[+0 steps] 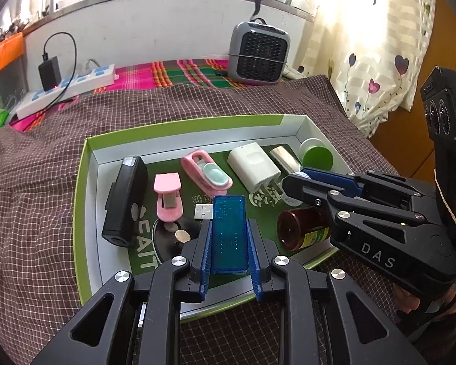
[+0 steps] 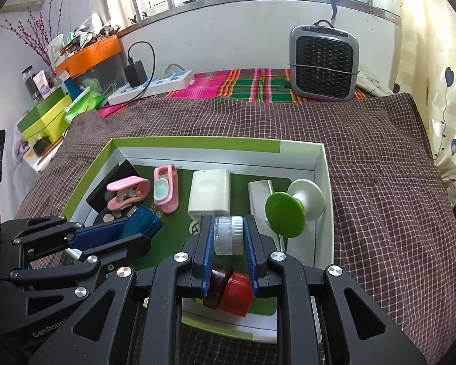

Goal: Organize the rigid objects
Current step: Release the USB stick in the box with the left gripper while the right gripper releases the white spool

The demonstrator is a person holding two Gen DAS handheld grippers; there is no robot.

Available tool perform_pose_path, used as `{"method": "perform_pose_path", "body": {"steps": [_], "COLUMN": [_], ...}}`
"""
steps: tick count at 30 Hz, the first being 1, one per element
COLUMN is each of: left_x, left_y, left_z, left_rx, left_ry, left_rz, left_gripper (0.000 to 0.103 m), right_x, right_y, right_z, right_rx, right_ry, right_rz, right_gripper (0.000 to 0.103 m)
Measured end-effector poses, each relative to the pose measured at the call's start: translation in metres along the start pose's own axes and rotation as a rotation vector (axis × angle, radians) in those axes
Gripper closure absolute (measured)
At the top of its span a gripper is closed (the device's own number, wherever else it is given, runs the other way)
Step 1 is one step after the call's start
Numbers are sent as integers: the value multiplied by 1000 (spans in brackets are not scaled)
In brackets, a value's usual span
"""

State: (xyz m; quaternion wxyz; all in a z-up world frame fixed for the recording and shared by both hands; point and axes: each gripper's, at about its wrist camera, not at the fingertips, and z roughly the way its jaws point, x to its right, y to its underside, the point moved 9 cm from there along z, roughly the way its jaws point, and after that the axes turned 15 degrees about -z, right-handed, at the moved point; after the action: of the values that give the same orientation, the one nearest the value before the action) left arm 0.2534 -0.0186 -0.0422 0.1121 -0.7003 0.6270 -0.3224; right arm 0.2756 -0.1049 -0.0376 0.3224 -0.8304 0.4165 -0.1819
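The left gripper (image 1: 229,237) is clamped on a blue stick (image 1: 229,234), which stands upright between its blue pads low in the middle of the left wrist view, over the near part of the green-rimmed box (image 1: 85,164). The right gripper (image 2: 228,240) pinches a small clear jar with a white cap (image 2: 228,235) at the centre of the right wrist view, also over the box.

Along the box floor in the left view, from left to right, lie a black device (image 1: 124,200), a pink clip (image 1: 167,197), a pink case (image 1: 205,172), a white charger (image 1: 253,168), a metal block (image 1: 284,158) and a green-and-white spool (image 1: 316,153). A brown bottle with a red cap (image 2: 228,289) lies on its side at the lower edge of the box, beneath the right gripper. The box rests on a checked brown cloth (image 1: 45,182); a grey heater (image 1: 258,53) stands at the top.
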Motion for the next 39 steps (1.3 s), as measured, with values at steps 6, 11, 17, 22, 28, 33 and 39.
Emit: {"method": "perform_pose_path", "body": {"steps": [6, 11, 17, 22, 28, 33, 39], "left_x": [0, 0, 0, 0, 2, 1, -3], "left_y": [0, 0, 0, 0, 0, 2, 6], "left_z": [1, 0, -2, -6, -17, -25, -38], "left_rx": [-5, -5, -4, 3, 22, 34, 49], "left_ry": [2, -1, -1, 0, 5, 0, -11], "left_rz": [-3, -4, -10, -13, -15, -23, -42], "left_gripper": [82, 82, 82, 81, 73, 72, 67], "right_x": [2, 1, 2, 2, 0, 0, -4], "right_y": [1, 1, 2, 1, 1, 4, 9], "right_z": [2, 2, 2, -2, -12, -22, -35], "right_rx": [-6, -6, -6, 7, 25, 35, 49], "right_ry": [-1, 5, 0, 8, 15, 25, 42], "right_rz": [6, -2, 6, 6, 8, 22, 18], "right_gripper": [83, 83, 83, 83, 72, 71, 70]}}
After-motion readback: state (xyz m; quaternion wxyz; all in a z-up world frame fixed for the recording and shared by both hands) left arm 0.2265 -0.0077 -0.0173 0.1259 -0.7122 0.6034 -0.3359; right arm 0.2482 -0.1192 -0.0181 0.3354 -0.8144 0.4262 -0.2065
